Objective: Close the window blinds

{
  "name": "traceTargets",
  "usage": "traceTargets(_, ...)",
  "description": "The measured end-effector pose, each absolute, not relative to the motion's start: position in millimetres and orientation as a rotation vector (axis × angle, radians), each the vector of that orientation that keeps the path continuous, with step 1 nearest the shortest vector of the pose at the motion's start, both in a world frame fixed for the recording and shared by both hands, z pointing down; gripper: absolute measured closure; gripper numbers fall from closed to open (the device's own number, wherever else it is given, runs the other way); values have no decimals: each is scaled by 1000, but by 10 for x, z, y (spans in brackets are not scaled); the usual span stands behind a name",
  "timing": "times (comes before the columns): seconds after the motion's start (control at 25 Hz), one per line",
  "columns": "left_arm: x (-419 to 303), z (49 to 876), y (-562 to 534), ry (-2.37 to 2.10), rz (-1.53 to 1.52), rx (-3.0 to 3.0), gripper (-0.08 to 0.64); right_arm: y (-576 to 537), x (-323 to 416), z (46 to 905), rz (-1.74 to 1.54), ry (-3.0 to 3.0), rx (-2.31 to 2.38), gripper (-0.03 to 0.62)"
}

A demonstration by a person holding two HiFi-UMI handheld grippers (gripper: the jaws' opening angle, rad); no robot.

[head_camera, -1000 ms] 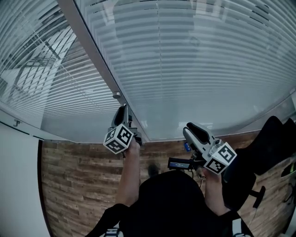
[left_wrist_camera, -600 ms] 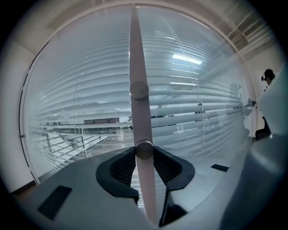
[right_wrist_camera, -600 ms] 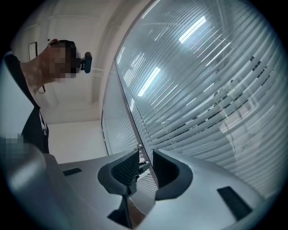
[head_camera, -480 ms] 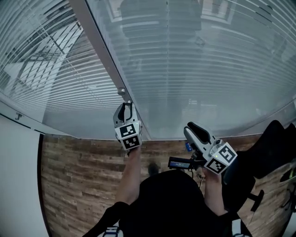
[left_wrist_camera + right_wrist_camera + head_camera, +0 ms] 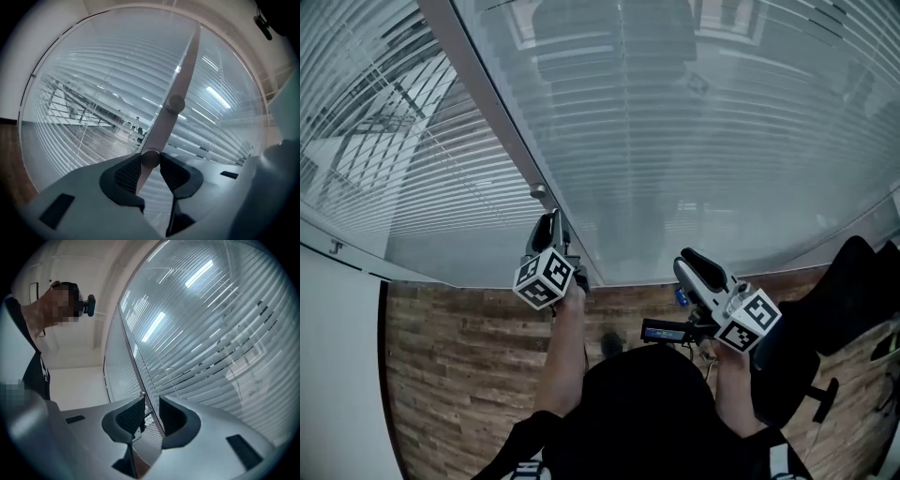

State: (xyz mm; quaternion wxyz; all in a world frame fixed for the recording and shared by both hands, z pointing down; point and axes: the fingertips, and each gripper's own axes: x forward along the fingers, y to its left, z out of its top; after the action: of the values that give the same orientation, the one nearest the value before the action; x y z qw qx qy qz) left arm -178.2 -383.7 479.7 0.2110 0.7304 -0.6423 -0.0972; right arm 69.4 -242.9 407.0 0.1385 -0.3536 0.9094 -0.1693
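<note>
Above the wooden floor (image 5: 459, 356), the window blinds (image 5: 703, 141) are hanging behind glass on both sides of a pale upright frame (image 5: 483, 94), and we are seeing through the slats left of it (those on the right are looking nearer to shut). We are holding the left hand-held gripper (image 5: 151, 164) at the frame with a small round knob (image 5: 150, 157) between its jaws, which have just been opening, the pads sitting right at the knob's sides. Our right hand-held gripper (image 5: 151, 414) is hovering off to the right, jaws apart around nothing.
</note>
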Motion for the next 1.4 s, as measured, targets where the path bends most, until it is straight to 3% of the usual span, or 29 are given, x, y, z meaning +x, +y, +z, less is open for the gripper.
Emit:
traceTargets(0.52,-1734,4836,-3834,-2029,197,2196,423,-2404,668,4117,-494,2629,-1014,494)
traceTargets(1.4,-1696,4732,-3600,-1933,26,2146,397,-2199,1047,4126,-508,2555,-1009,494)
